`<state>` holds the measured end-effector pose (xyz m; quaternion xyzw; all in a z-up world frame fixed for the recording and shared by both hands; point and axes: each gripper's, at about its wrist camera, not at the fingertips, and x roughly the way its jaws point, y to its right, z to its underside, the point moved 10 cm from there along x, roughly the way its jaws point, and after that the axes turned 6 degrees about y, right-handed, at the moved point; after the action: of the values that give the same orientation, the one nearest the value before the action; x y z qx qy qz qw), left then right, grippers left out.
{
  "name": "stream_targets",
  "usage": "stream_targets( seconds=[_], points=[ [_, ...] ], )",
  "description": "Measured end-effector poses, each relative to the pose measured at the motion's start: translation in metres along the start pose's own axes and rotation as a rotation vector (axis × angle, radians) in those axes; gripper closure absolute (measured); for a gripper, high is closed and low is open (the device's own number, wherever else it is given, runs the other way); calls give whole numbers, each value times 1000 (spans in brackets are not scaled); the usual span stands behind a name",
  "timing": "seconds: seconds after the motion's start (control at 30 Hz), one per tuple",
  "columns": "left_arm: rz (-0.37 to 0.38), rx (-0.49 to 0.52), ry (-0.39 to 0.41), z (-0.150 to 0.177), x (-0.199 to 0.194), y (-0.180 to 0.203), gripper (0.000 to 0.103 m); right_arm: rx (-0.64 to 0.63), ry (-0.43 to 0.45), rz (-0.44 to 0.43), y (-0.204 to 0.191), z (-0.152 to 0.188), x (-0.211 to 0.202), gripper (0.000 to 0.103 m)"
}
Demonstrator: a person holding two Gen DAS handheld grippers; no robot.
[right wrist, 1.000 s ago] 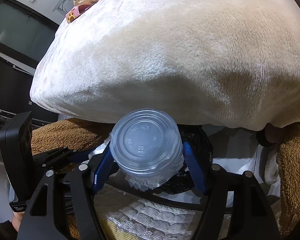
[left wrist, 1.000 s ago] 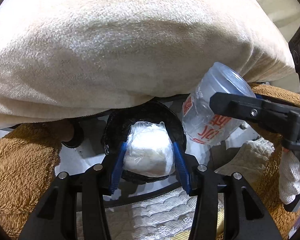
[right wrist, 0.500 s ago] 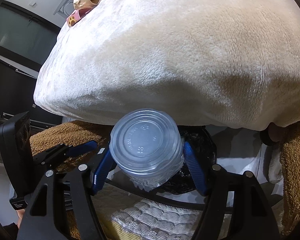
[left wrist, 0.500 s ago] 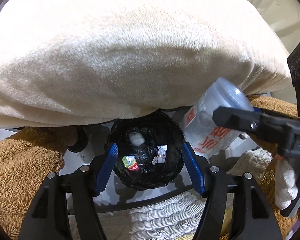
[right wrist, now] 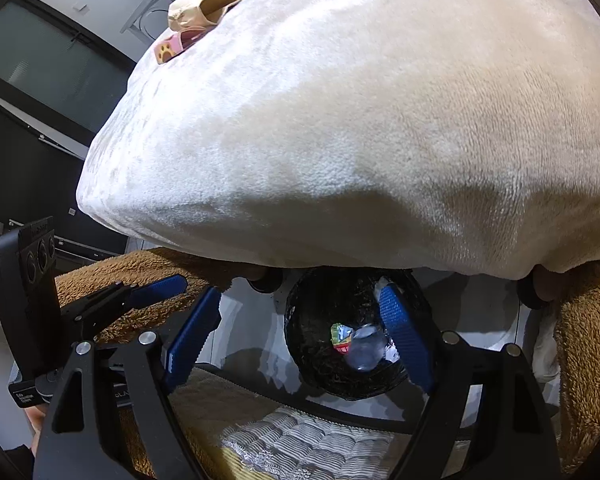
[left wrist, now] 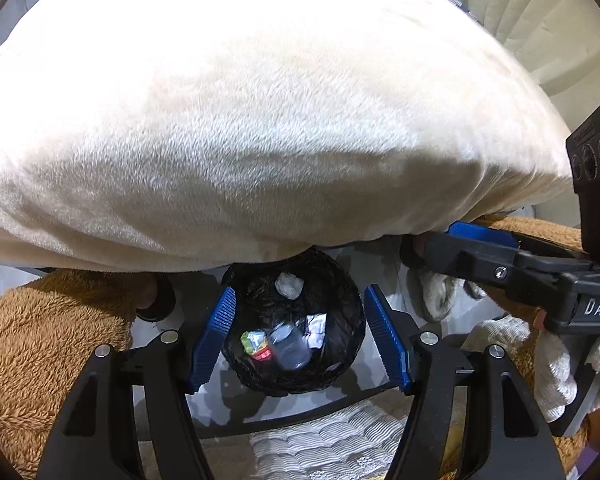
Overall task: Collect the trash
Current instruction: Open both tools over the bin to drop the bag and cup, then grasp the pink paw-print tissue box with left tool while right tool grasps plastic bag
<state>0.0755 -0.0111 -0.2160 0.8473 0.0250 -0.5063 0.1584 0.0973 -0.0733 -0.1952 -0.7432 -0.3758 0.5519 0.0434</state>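
Setting: cream plush blanket [left wrist: 260, 120] bulges over a bed edge; brown fleece [left wrist: 40, 340] lies below it on either side.
Bin: round, black-lined trash bin [left wrist: 340, 308] on the pale floor under the blanket edge.
Contents: clear plastic cup [left wrist: 290, 346], white wad [left wrist: 289, 285], colourful wrapper [left wrist: 256, 344] lie inside.
Left gripper [left wrist: 298, 336]: jaws have just spread, nothing between them, poised above the bin.
Right gripper [right wrist: 300, 340]: jaws have just widened, empty; cup [right wrist: 364, 346] seen in the bin below.

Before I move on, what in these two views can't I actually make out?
- Bin far rim: hidden by the cream blanket, both views.
- Plastic cup in the bin: blurred, print unreadable.
- Wrappers: too small to identify.
- Items on the blanket: cut off by the top edge.
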Motion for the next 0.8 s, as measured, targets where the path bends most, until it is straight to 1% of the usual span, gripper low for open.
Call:
stream_targets(
  seconds=[0.23,0.4,0.5,0.63,0.8],
  points=[
    [8,55,109,-15,-23,10,38,-96,107,-34,-21,-14,-23,21],
    [34,41,186,-28,-42,7,38,-170,193,-40,-33,-25,-44,21],
    [37,33,235,-42,-56,4,38,-193,235,-37,-36,-37,-55,21],
    [7,51,284,-63,-70,-1,38,-212,292,-18,-36,-62,-68,21],
    [-31,75,335,-94,-85,-12,38,-261,328,7,-38,-93,-78,21]
  ],
)
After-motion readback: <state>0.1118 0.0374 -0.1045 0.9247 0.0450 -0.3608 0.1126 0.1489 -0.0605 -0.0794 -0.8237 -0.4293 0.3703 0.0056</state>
